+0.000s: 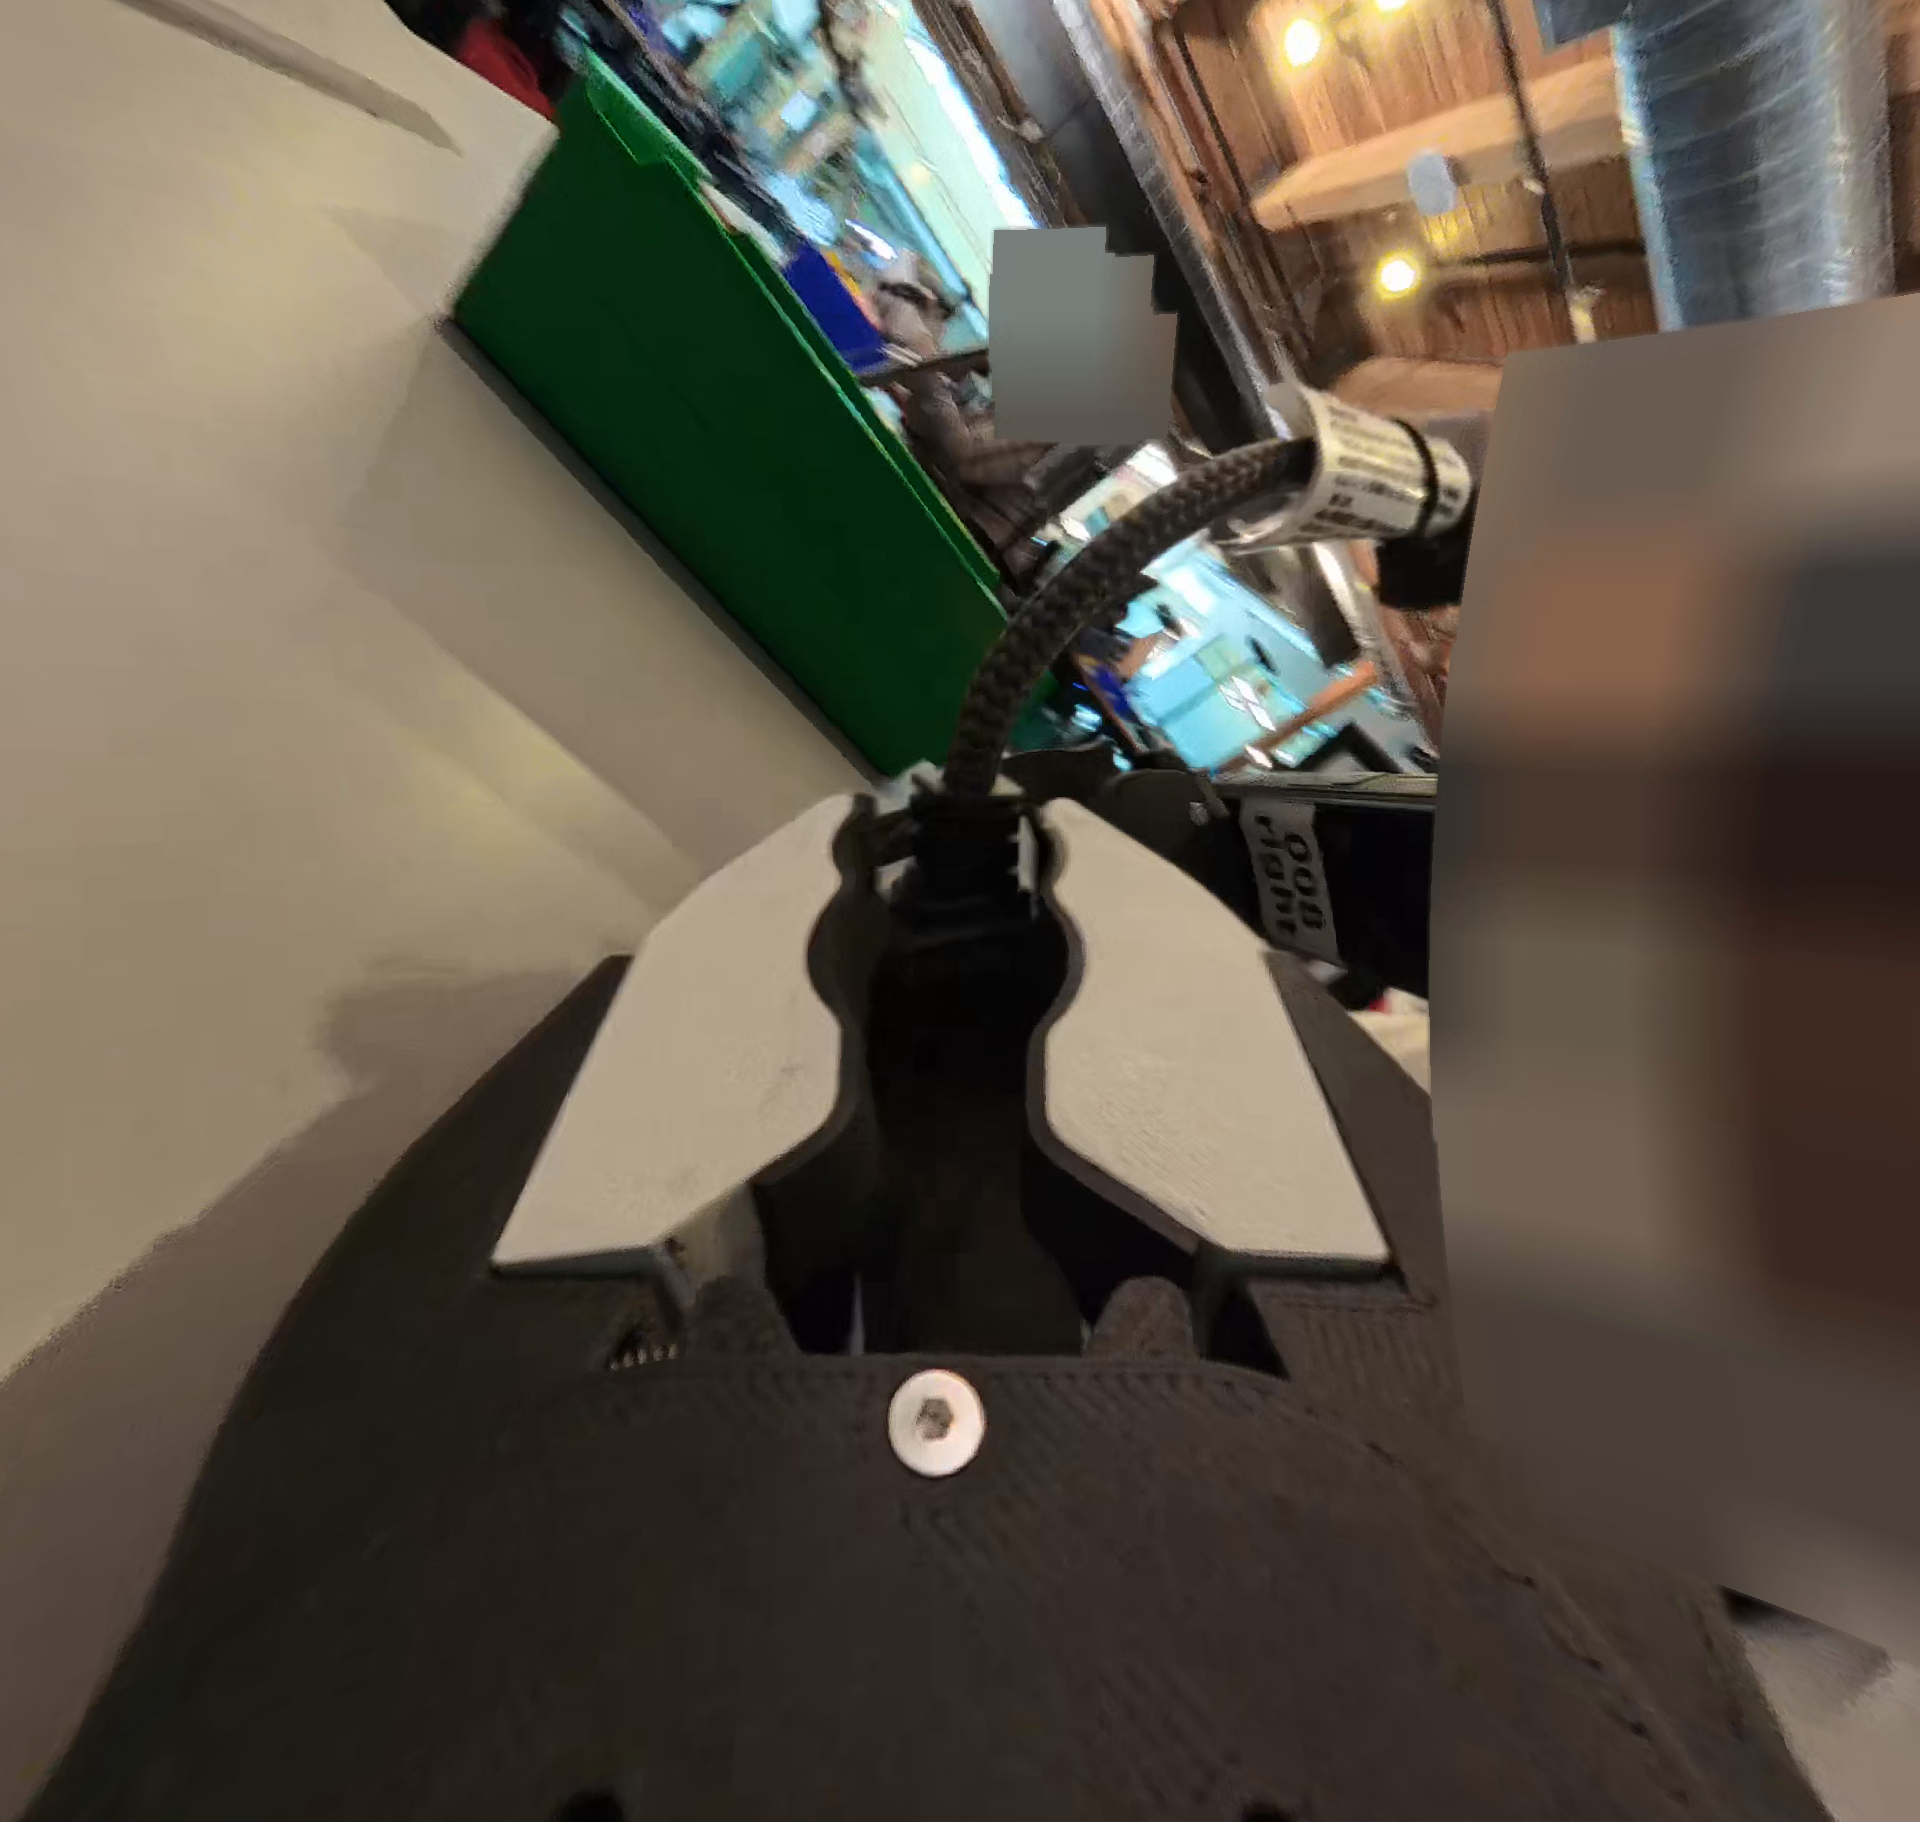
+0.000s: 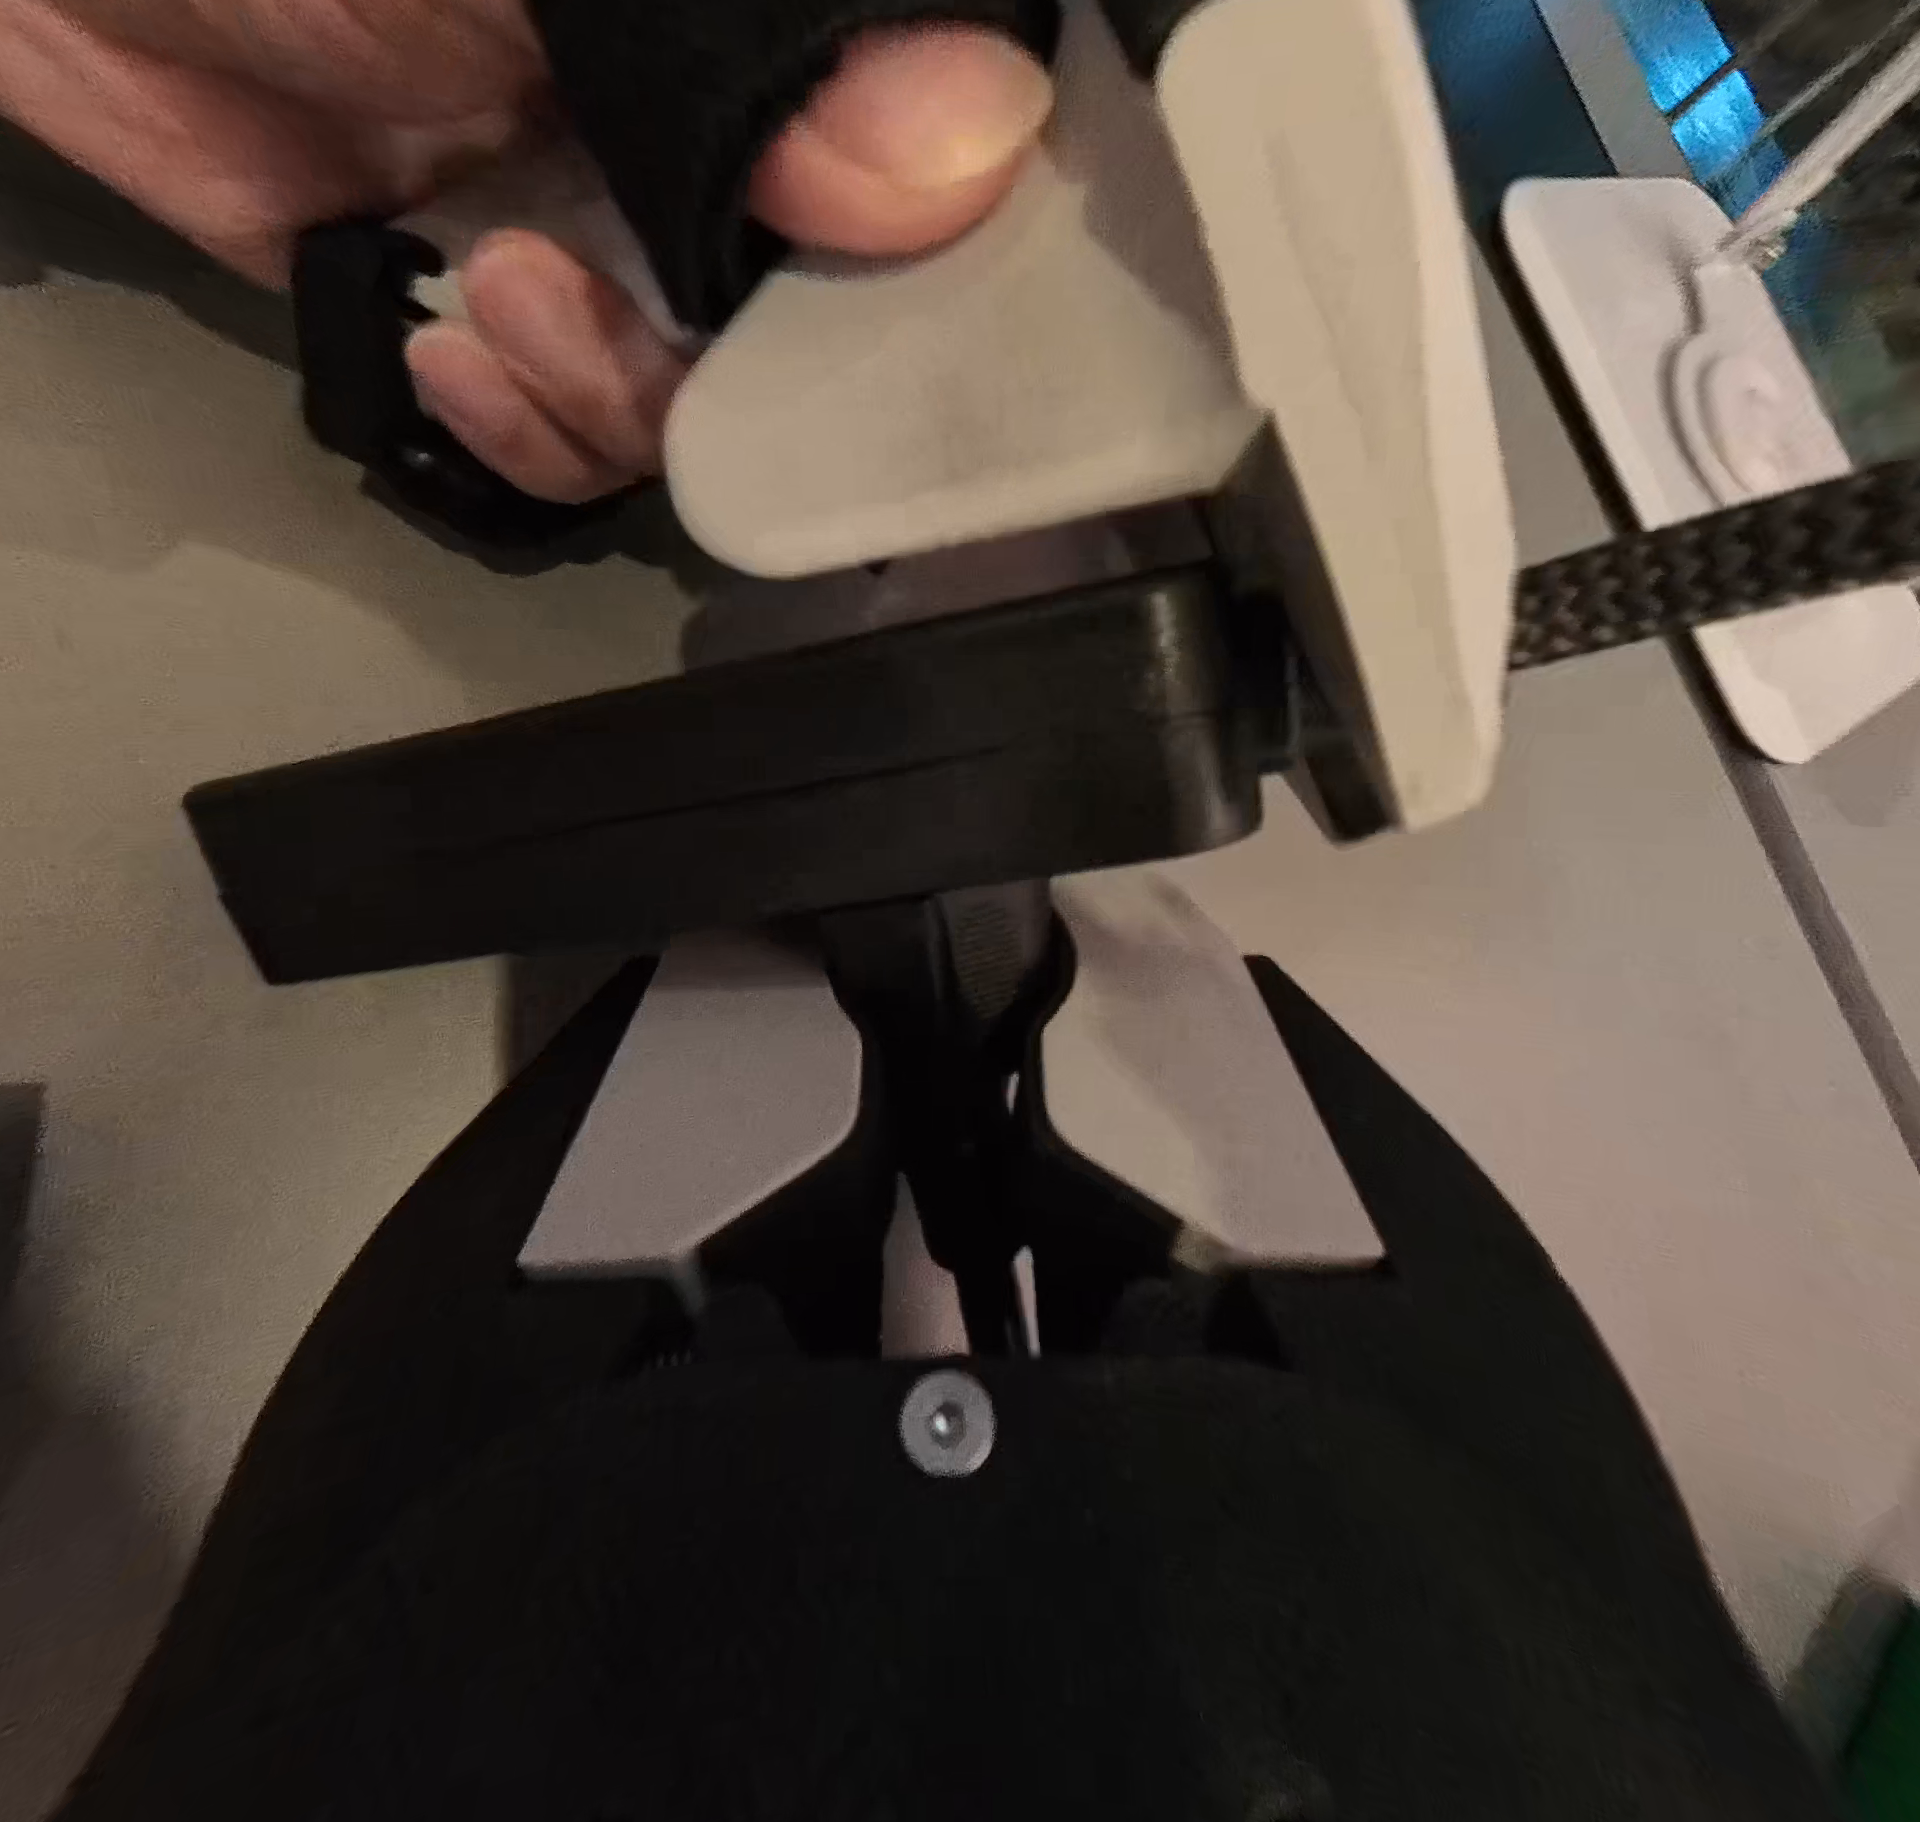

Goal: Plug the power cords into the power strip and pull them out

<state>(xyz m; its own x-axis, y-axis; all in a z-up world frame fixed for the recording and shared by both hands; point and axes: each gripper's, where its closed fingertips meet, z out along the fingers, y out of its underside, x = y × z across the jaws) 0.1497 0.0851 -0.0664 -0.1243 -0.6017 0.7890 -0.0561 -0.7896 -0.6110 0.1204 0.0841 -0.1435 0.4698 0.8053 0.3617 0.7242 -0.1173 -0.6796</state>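
Observation:
My left gripper [image 1: 951, 837] is shut on the cord end of the black power strip [image 1: 951, 993], held up off the table. The strip's black braided cord [image 1: 1049, 619] arcs up to a white tag [image 1: 1371, 468]. In the right wrist view the power strip [image 2: 727, 775] lies crosswise, with the left gripper's white fingers [image 2: 1351, 370] clamping its right end. My right gripper [image 2: 951, 972] is shut on a black plug [image 2: 966, 1045] pressed against the strip's near face. How deep the plug sits is hidden.
A gloved hand [image 2: 883, 151] holds the left gripper. The beige table [image 2: 208, 629] lies beneath. A white flat plate [image 2: 1683, 442] lies near the table edge under the braided cord [image 2: 1714, 567]. A green box [image 1: 727, 442] stands on the table. The white flat plate [image 2: 1683, 442] is about equally far from each gripper, around 30 cm.

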